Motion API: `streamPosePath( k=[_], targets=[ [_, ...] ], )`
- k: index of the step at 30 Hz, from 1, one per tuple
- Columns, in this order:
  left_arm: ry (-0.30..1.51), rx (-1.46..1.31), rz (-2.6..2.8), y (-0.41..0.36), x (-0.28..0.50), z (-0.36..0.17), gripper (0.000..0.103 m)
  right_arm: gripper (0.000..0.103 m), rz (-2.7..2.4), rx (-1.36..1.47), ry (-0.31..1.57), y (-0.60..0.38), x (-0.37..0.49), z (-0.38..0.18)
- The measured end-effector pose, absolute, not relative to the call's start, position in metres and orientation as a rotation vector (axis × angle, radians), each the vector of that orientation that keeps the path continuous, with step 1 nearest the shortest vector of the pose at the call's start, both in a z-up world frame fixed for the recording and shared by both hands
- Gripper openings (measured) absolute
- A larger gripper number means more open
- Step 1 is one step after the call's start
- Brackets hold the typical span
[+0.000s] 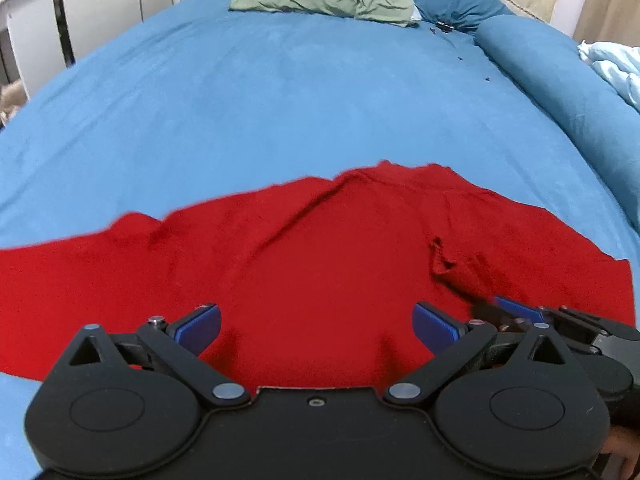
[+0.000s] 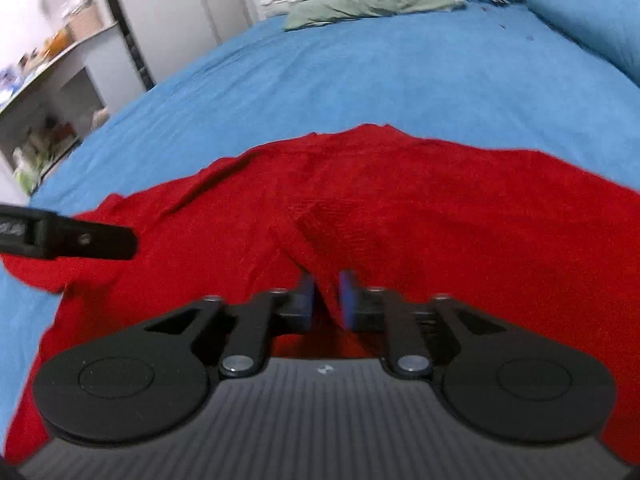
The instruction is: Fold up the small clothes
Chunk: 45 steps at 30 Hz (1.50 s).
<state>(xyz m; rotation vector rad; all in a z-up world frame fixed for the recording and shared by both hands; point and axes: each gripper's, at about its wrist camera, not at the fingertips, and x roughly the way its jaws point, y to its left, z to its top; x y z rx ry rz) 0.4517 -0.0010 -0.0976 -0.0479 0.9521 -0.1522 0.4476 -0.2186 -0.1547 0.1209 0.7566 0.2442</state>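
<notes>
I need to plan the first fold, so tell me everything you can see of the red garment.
The red garment is plain, knit-looking cloth, spread mostly flat on the blue bedsheet. A long diagonal crease crosses its middle and a small bunched pucker sits toward the right. Its far edge rises to a peak. Whether either gripper touches it I cannot tell.

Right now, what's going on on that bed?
A person holding a gripper in each hand is working on a red garment spread on the blue bedsheet. The left gripper hovers over the near part of the cloth with its fingers wide apart and nothing between them. The right gripper has a narrow gap, with a ridge of red fabric running between its fingers; whether they pinch it is unclear. No fold looks finished.
</notes>
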Motion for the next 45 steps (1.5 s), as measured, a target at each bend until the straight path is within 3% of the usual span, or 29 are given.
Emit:
streamPosePath(
  k=[1, 4, 8, 10, 12, 16, 20, 32, 34, 35, 36, 45],
  targets=[
    [0.963, -0.060, -0.166, -0.004, 0.454, -0.100, 0.103, 0.075, 0.240, 0.102, 0.754, -0.219, 0.444, -0.152],
    [0.986, -0.102, -0.227, -0.021, 0.455, -0.105, 0.103, 0.086, 0.208, 0.034, 0.725, -0.226, 0.419, -0.142],
    [1.002, -0.127, -0.315, -0.057, 0.459, -0.109, 0.102, 0.088, 0.128, -0.018, 0.740, -0.256, 0.391, -0.133],
    [1.011, -0.147, -0.345, -0.075, 0.463, -0.117, 0.096, 0.088, 0.076, -0.013, 0.751, -0.279, 0.376, -0.129],
    [1.029, -0.172, -0.362, -0.090, 0.467, -0.128, 0.083, 0.088, 0.028, 0.007, 0.760, -0.297, 0.361, -0.128],
    [0.994, -0.183, -0.320, -0.107, 0.473, -0.140, 0.079, 0.088, -0.055, 0.069, 0.775, -0.324, 0.342, -0.130],
    [0.983, -0.117, -0.229, -0.107, 0.468, -0.141, 0.064, 0.088, -0.111, 0.111, 0.772, -0.339, 0.332, -0.132],
    [0.959, -0.112, -0.283, -0.108, 0.468, -0.142, 0.060, 0.088, -0.217, 0.185, 0.749, -0.353, 0.322, -0.128],
    [0.956, -0.125, -0.255, -0.110, 0.475, -0.144, 0.039, 0.088, -0.227, 0.185, 0.751, -0.353, 0.321, -0.129],
    [0.956, -0.121, -0.239, -0.110, 0.473, -0.142, 0.021, 0.088, -0.232, 0.182, 0.752, -0.353, 0.320, -0.131],
    [0.951, -0.123, -0.241, -0.109, 0.476, -0.141, 0.010, 0.088, -0.237, 0.180, 0.753, -0.353, 0.319, -0.132],
    [0.667, -0.120, -0.109, -0.050, 0.452, -0.070, 0.006, 0.095, -0.245, 0.073, 0.775, -0.341, 0.326, -0.140]
  ],
)
